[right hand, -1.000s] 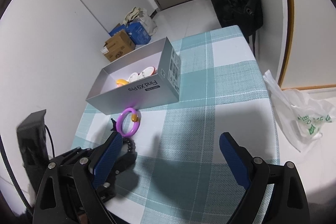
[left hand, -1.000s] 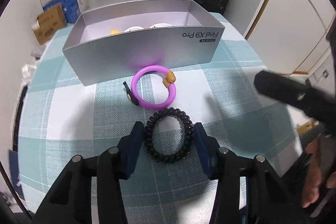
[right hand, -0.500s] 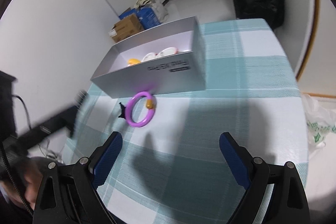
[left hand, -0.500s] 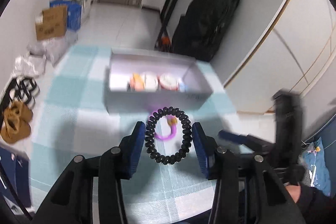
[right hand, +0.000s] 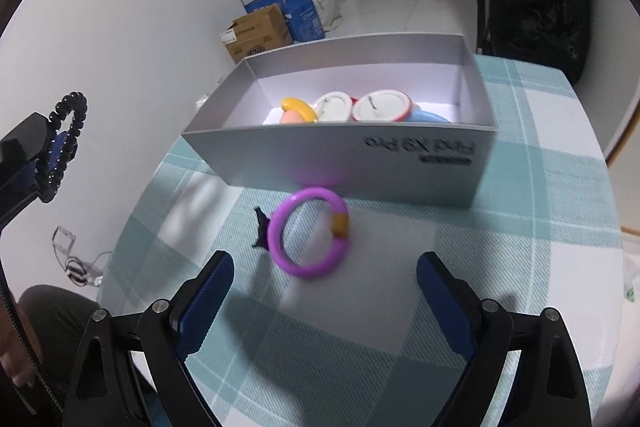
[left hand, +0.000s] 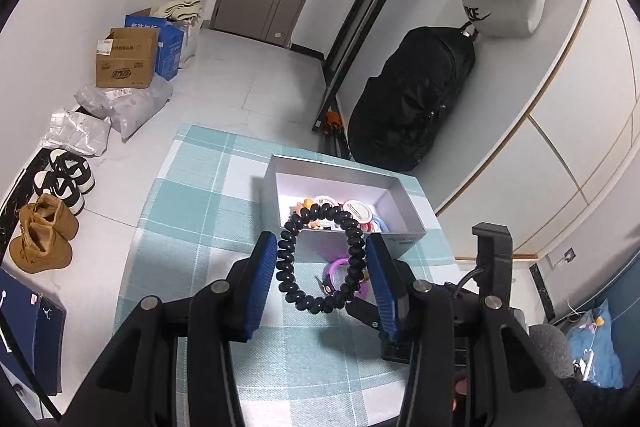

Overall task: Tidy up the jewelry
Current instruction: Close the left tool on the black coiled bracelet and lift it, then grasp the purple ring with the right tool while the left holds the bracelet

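My left gripper [left hand: 322, 259] is shut on a black coil bracelet [left hand: 296, 297], held high above the table; bracelet [right hand: 64, 143] and gripper [right hand: 28, 155] also show at the left of the right wrist view. A purple ring with an orange bead [right hand: 308, 231] and a small black clip [right hand: 261, 233] lie on the checked cloth, in front of the silver box [right hand: 340, 157]. The box [left hand: 402, 195] holds round badges and other bright pieces [right hand: 360, 109]. My right gripper [right hand: 320, 291] is open and empty, low over the cloth, just short of the purple ring.
The table has a teal and white checked cloth [right hand: 540, 227]. On the floor to the left are cardboard boxes [left hand: 126, 59], bags and shoes [left hand: 44, 239]. A black backpack [left hand: 412, 103] stands beyond the table. My right gripper's body [left hand: 492, 259] is at lower right.
My left gripper has lifted the black coil bracelet off the cloth and risen well above the table. My right gripper has moved in toward the purple ring.
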The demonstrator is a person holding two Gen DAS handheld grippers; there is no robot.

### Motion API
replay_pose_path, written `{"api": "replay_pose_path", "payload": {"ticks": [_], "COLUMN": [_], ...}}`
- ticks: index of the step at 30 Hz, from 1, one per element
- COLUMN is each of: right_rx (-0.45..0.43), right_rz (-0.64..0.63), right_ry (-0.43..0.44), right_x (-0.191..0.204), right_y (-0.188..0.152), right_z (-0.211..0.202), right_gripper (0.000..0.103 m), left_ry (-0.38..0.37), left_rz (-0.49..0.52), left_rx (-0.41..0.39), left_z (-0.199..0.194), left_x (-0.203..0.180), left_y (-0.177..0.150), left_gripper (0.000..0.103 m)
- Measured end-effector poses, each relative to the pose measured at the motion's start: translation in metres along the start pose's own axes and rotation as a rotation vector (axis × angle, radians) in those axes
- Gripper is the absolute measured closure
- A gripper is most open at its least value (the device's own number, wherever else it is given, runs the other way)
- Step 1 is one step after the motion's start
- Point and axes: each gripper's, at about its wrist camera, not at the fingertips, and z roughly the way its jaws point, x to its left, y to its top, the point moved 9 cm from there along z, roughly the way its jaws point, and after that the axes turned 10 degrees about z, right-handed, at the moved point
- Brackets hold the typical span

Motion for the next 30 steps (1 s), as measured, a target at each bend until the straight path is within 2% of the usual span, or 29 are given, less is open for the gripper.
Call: {"api": "replay_pose_path", "payload": {"ticks": [4, 13, 19, 22, 24, 30], "right_rx": [-0.019, -0.015, -0.012, -0.022, -0.027, -0.026], "right_rz": [-0.024, -0.107, -0.160, -0.178, -0.183, -0.200], "right_ry": [-0.025, -0.135, -0.207, -0.232, -0.233, -0.243], "right_x": [0.008, 0.017, 0.021, 0.019, 0.020, 0.020], "right_y": [0.004, 0.003, -0.001, -0.002, -0.003, -0.008], "right_z": [0.005, 0.018, 0.025, 0.023, 0.022, 0.017], "right_gripper": [0.011, 0.018, 0.028, 0.036, 0.047, 0.050], "left_ry": [0.006, -0.093, -0.110, -0.113, -0.112, -0.105], "left_rz": [0.015, -0.016, -0.040, -0.045, -0.042, -0.025], "left_rx": [-0.008, -0.020, -0.022, -0.026, -0.030, -0.027], "left_z": [-0.002, -0.007, -0.009, -0.011, -0.012, -0.010], "left_x": [0.000, -0.004, 0.001, 0.002, 0.002, 0.000], "left_y": [0.002, 0.002, 0.002, 0.003, 0.003, 0.001], "left_gripper": [0.063, 0.063, 0.063, 0.063, 0.063, 0.063]}}
